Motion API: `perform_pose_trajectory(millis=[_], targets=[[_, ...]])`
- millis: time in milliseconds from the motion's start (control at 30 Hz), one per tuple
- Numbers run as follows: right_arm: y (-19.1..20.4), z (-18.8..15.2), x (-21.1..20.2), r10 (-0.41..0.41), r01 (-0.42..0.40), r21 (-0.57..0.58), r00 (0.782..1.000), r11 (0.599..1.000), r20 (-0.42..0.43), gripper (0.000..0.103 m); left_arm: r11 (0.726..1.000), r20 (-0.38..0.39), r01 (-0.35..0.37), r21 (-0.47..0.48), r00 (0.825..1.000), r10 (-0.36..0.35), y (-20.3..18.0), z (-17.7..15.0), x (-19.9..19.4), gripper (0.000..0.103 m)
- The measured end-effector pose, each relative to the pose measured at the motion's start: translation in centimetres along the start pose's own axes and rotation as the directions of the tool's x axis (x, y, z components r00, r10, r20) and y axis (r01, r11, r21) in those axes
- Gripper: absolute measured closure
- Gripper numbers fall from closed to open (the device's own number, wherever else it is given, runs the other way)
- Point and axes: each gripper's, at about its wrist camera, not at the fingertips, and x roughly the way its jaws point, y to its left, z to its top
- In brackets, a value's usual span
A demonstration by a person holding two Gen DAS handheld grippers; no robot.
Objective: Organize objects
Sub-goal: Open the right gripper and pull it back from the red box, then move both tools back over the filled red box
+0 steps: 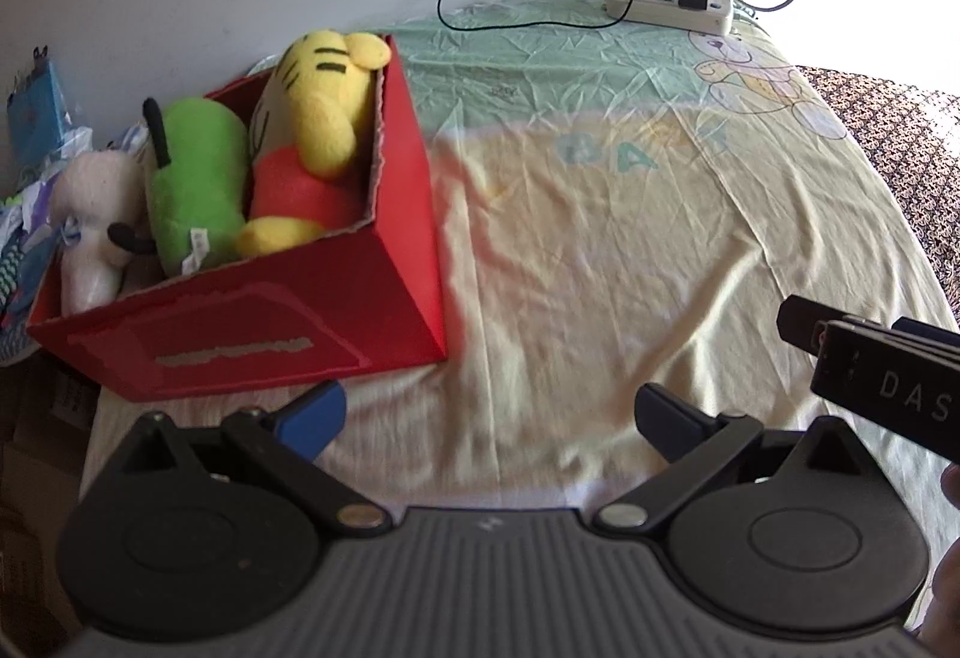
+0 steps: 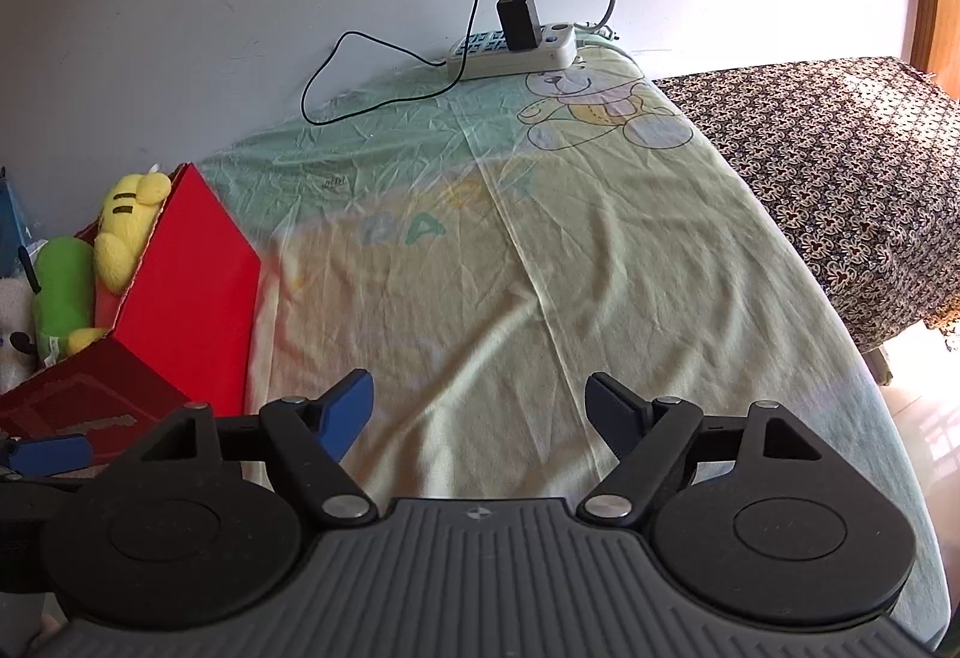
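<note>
A red box (image 1: 384, 274) stands on the left of the bed sheet (image 1: 600, 250). It holds a yellow tiger plush (image 1: 318, 112), a green plush (image 1: 192, 178) and a white plush (image 1: 90, 214). My left gripper (image 1: 489, 415) is open and empty, just right of the box's front corner. My right gripper (image 2: 480, 406) is open and empty over the bare sheet (image 2: 540, 268), to the right of the box (image 2: 180, 286). The plush toys (image 2: 123, 232) show at the left edge of the right wrist view.
A white power strip (image 1: 666, 1) with a black charger and cable lies at the bed's far edge by the wall. A patterned dark cloth (image 2: 840, 166) covers a surface on the right. Clutter (image 1: 36, 118) sits left of the box. The right gripper's body (image 1: 888, 382) shows at the right.
</note>
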Motion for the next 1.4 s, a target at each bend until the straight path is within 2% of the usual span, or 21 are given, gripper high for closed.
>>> perform_pose_trajectory(millis=[233,433,833,1133,1400], targets=[[0.1,-0.4,0.4,0.042,-0.042,-0.018,0.999,0.999,-0.026,0.027,1.000,-0.029,-0.022,-0.020,0.999,0.021,0.1,-0.7,0.5,0.001],[0.2,-0.6,0.6,0.089,-0.090,-0.024,0.995,0.996,-0.048,0.036,1.000,-0.036,-0.025,-0.016,0.999,0.025,0.0,-0.9,0.7,0.001],[0.2,-0.7,1.3,0.121,-0.123,-0.010,0.989,0.992,-0.081,0.050,1.000,-0.064,-0.009,-0.006,0.998,0.009,-0.1,-0.6,1.5,0.001],[1.2,-0.2,2.1,0.158,-0.160,-0.009,0.982,0.987,-0.106,0.050,1.000,-0.060,-0.014,-0.019,0.998,0.013,0.8,-0.4,1.9,0.001],[3.8,0.9,2.3,0.190,-0.194,-0.033,0.977,0.980,-0.097,0.050,0.997,-0.020,-0.045,-0.059,0.999,0.044,4.0,0.2,1.2,0.001]])
